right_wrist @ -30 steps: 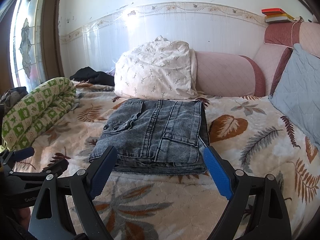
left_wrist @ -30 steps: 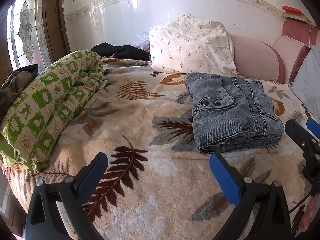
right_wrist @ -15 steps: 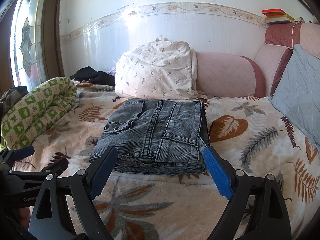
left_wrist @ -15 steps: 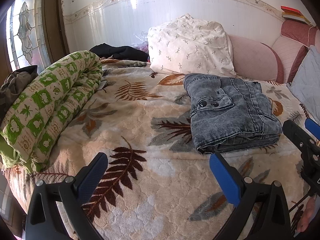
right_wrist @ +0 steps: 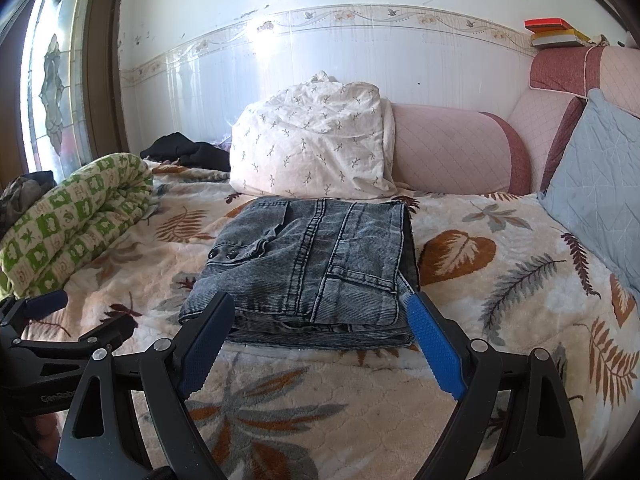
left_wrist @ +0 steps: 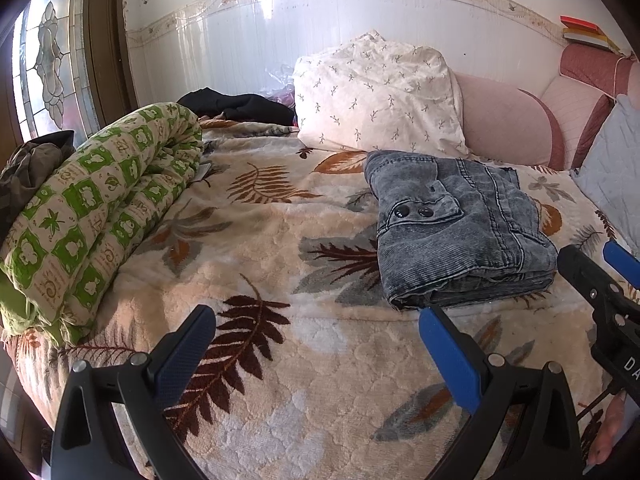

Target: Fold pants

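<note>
Pants (right_wrist: 308, 264) folded on blanket (right_wrist: 480, 320) | left gripper (left_wrist: 316, 344) wide, empty | right gripper (right_wrist: 320, 336) wide, empty | left gripper marked "GenRob…"

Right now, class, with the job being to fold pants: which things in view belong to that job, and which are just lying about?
Belongs to the job:
- grey jeans, already folded on the bed
- left gripper, open
- right gripper, open

Just lying about:
- green quilt
- white pillow
- black clothing
- blue cushion
</note>
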Action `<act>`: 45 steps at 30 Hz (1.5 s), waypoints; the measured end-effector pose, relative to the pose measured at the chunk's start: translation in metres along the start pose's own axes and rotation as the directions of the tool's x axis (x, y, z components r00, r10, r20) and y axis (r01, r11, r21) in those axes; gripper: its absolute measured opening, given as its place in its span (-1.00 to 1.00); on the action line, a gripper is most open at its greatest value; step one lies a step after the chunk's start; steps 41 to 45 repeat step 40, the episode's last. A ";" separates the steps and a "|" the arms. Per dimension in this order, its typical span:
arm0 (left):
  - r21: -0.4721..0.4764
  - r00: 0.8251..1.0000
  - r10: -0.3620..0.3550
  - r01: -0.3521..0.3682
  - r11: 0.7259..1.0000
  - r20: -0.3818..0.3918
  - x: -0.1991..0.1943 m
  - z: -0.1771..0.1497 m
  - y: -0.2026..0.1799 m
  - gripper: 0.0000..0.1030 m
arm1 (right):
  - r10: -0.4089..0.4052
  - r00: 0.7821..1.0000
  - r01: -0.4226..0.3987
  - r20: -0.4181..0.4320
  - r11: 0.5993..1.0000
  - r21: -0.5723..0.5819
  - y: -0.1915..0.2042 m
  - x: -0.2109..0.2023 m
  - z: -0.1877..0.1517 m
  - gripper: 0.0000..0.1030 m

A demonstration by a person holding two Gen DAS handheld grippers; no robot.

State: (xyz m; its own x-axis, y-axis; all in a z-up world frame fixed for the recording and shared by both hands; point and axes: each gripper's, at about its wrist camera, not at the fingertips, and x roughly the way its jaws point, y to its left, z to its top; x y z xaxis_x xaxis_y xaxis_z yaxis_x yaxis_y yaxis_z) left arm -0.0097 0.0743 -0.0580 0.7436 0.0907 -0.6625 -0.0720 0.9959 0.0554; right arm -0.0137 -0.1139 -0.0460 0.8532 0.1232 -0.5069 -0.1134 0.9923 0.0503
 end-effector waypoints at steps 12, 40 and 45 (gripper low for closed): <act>-0.002 1.000 -0.001 0.001 1.000 0.002 -0.002 0.000 -0.001 0.99 | -0.001 1.000 0.001 0.001 1.000 0.000 0.001 0.000 0.000 0.72; 0.014 1.000 0.026 -0.026 1.000 -0.018 0.012 -0.003 -0.004 0.99 | 0.018 1.000 -0.018 0.006 1.000 0.000 0.002 0.019 0.010 0.72; 0.014 1.000 0.026 -0.026 1.000 -0.018 0.012 -0.003 -0.004 0.99 | 0.018 1.000 -0.018 0.006 1.000 0.000 0.002 0.019 0.010 0.72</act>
